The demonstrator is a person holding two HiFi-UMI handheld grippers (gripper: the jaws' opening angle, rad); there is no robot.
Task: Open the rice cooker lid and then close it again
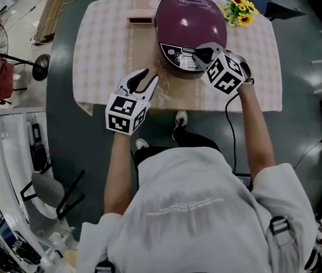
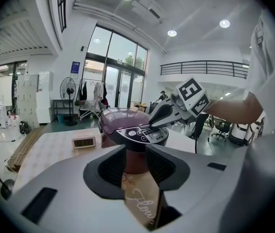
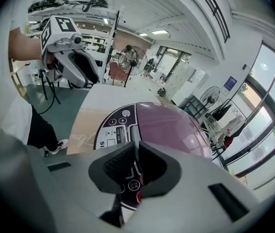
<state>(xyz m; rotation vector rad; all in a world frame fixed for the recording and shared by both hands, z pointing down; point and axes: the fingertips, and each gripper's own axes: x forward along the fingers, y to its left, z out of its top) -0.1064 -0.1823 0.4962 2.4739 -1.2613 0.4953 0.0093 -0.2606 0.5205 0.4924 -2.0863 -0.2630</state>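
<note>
A purple rice cooker point(image 1: 190, 21) stands at the back middle of the table with its lid down. In the left gripper view the rice cooker point(image 2: 122, 121) is straight ahead. My right gripper point(image 1: 199, 54) rests its tips on the control panel point(image 1: 179, 59) at the cooker's front. The right gripper point(image 3: 136, 161) has its jaws almost together, a thin slit between them and nothing in it, over the panel point(image 3: 113, 130). My left gripper point(image 1: 149, 76) hovers open and holding nothing over the table's front, left of the cooker. Between the left gripper's jaws point(image 2: 136, 166) only the runner and cooker base show.
A checked cloth covers the table point(image 1: 98, 50), with a brown runner point(image 1: 169, 98) under the cooker. A small digital clock point(image 1: 141, 19) sits left of the cooker and yellow flowers point(image 1: 237, 8) right of it. A fan stand point(image 1: 38, 67) is on the floor at left.
</note>
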